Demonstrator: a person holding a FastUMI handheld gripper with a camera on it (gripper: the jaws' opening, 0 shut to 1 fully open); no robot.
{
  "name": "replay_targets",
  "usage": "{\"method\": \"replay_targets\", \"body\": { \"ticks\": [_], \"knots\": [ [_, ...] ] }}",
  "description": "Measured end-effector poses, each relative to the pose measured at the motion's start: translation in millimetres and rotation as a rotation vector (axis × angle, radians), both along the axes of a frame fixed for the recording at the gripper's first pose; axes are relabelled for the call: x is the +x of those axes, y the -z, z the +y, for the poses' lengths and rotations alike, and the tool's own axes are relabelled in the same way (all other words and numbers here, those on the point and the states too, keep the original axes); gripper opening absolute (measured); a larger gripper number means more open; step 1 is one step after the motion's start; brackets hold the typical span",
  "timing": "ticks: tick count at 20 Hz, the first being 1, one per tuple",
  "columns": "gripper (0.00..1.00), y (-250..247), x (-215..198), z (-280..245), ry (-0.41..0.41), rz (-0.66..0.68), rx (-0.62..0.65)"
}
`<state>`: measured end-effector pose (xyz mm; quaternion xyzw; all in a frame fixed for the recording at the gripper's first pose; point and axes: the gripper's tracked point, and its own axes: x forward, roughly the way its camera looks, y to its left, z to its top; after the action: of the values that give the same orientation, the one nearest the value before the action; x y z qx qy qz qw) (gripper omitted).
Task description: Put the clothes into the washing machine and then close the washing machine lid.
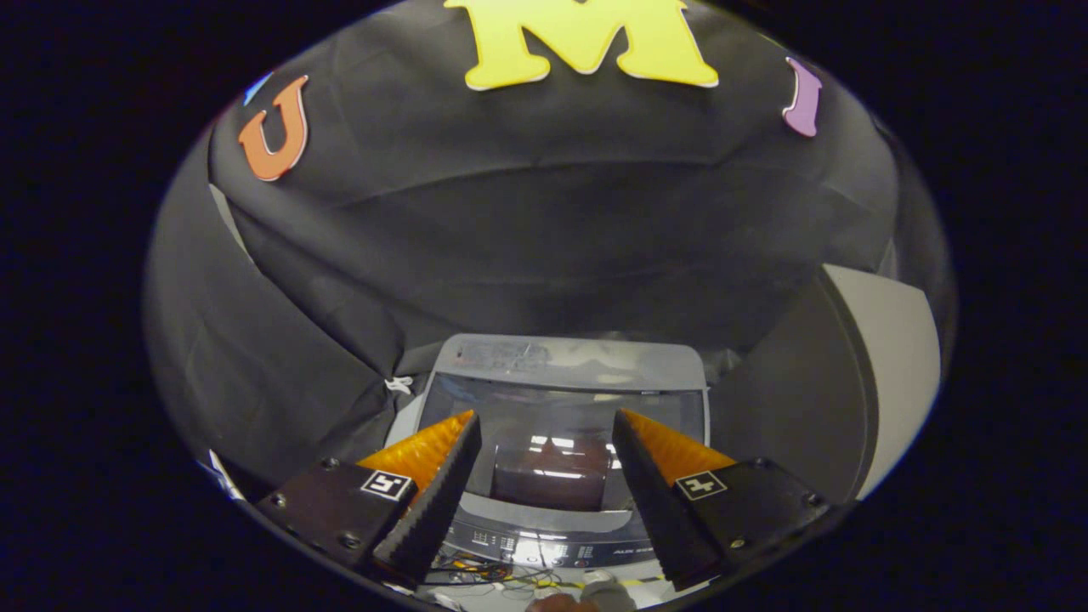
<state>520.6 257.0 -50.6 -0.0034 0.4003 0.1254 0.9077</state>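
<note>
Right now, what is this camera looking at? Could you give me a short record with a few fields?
Setting: a booth walled with black cloth
Main thing: a top-loading washing machine, below and beyond the fingers
Lid: the tinted lid appears to lie shut over the tub
Control panel: the control panel runs along the near edge, between the fingertips
Gripper: the gripper is open, holding nothing, above the lid
Clothes: cannot tell whether any are inside
Below: loose cables near the machine's front
</note>
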Motion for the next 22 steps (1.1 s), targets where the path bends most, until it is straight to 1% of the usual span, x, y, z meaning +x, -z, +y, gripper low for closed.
{"method": "replay_targets", "body": {
  "ticks": [3,6,8,12,14,16,22],
  "knots": [
    [0.98,-32.3,-13.7,-9.5,-0.02,-0.078,0.008],
    [0.98,-60.8,-31.2,-30.8,-0.022,-0.15,0.029],
    [0.98,-79.0,-40.0,-42.4,-0.019,-0.184,0.051],
    [0.98,-109.1,-74.5,-63.4,-0.02,-0.22,0.103],
    [0.97,-124.8,-89.1,-74.0,-0.018,-0.258,0.121],
    [0.98,-136.2,-106.3,-84.1,-0.024,-0.297,0.119],
    [0.97,-157.3,-153.7,-118.9,0.011,-0.371,0.15]
  ]
}}
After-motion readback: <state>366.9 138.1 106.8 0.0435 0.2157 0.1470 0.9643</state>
